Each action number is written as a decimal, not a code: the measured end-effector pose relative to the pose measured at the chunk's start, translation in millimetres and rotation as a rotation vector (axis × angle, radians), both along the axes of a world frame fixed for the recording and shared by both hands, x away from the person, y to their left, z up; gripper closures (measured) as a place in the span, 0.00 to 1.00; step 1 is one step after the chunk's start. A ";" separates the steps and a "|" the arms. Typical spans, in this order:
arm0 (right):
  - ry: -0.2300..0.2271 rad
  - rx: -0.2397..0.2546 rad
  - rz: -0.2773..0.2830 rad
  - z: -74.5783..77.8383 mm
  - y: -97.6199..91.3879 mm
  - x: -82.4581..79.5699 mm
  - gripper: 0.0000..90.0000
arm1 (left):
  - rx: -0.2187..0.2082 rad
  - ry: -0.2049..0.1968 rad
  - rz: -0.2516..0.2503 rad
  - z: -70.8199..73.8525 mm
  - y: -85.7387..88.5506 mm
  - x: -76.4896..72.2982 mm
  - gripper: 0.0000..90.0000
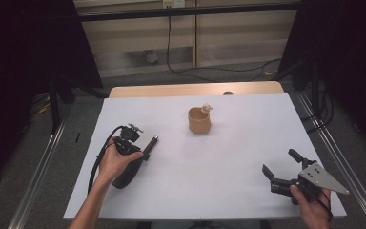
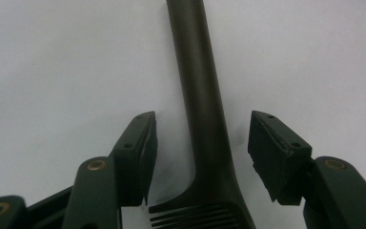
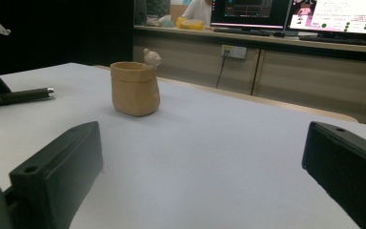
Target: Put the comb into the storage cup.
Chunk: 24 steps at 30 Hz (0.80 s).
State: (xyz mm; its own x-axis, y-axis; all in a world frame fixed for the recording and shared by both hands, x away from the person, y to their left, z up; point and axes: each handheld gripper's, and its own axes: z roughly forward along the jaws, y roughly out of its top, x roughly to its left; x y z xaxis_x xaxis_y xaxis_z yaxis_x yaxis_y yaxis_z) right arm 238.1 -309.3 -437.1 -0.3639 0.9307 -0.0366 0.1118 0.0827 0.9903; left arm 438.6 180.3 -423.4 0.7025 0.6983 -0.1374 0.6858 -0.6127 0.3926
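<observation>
White tabletop [image 1: 219, 157] carries a dark, slotted spatula-like utensil with a long slim handle [image 2: 202, 95] near its left edge, the handle's long axis running straight ahead between the left gripper's [image 2: 200, 157] jaws, which stand part-open either side without touching it. The right gripper [image 1: 281, 167], wide open and empty, sits well apart, facing the tan ceramic cup [image 3: 135, 88].

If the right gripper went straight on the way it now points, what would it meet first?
Probably nothing close: the right gripper looks over bare white table, with the tan cup left of its line, though depth is hard to judge.
</observation>
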 end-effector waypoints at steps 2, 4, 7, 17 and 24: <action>0.000 0.000 0.000 0.0 -0.1 -0.1 0.00 | 0.012 -0.002 -0.002 0.6 -0.1 -0.6 0.53; -0.001 0.000 0.002 0.0 -0.2 -0.2 0.00 | 0.019 -0.001 -0.008 1.1 0.5 -1.1 0.58; 0.001 0.000 0.001 -0.1 -0.2 0.1 0.00 | 0.034 -0.005 -0.015 1.2 -0.4 -1.7 0.60; 0.000 -0.001 0.002 -0.2 0.3 0.2 0.00 | 0.091 -0.038 -0.031 1.2 -8.5 -5.4 0.62; 0.010 -0.004 0.002 -0.8 0.4 0.4 0.00 | 0.135 -0.036 -0.063 1.3 -14.3 -5.1 0.66</action>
